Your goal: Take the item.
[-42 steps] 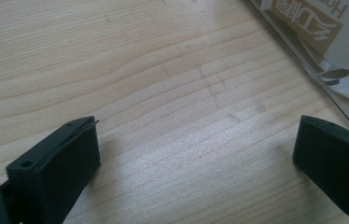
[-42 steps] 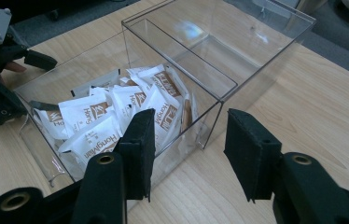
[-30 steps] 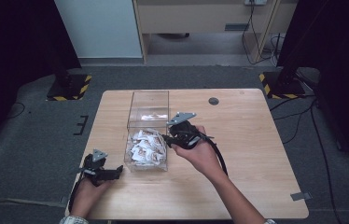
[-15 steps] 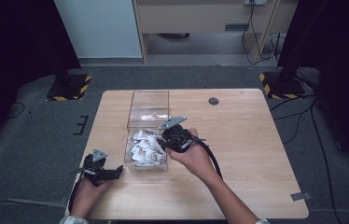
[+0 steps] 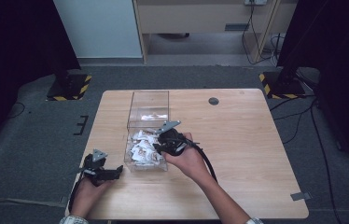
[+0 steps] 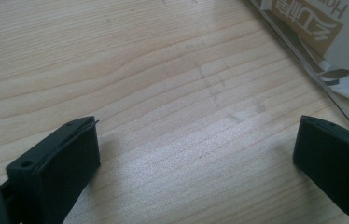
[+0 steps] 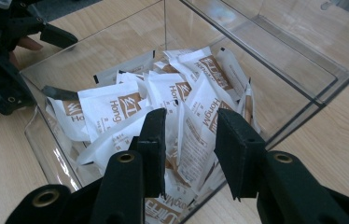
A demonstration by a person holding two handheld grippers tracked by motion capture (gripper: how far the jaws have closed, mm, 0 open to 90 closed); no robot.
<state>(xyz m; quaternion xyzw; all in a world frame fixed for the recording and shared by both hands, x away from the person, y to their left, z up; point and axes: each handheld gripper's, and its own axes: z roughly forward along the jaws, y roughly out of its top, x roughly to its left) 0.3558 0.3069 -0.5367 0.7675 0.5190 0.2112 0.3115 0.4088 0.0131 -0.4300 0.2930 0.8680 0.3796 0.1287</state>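
A clear plastic box (image 5: 147, 109) stands on the wooden table (image 5: 256, 154), its near half piled with several white and brown sachets (image 5: 143, 148). My right gripper (image 5: 157, 145) reaches over the box's right wall and tilts down toward the pile. In the right gripper view this gripper (image 7: 190, 116) is open by a narrow gap, just above the sachets (image 7: 116, 105), and I cannot make out anything pinched between the jaws. My left gripper (image 5: 115, 171) rests low near the table's front left, beside the box. Its jaws (image 6: 196, 135) are wide open over bare wood.
A small dark round grommet (image 5: 213, 101) sits in the tabletop at the back. The box's near corner (image 6: 322, 70) lies just right of my left gripper. Yellow-and-black striped stand bases (image 5: 70, 88) sit on the floor beyond both back corners.
My right gripper has moved left and toward the person, from beside the box's right wall to over the sachets, tipping downward. The left gripper has stayed where it was.
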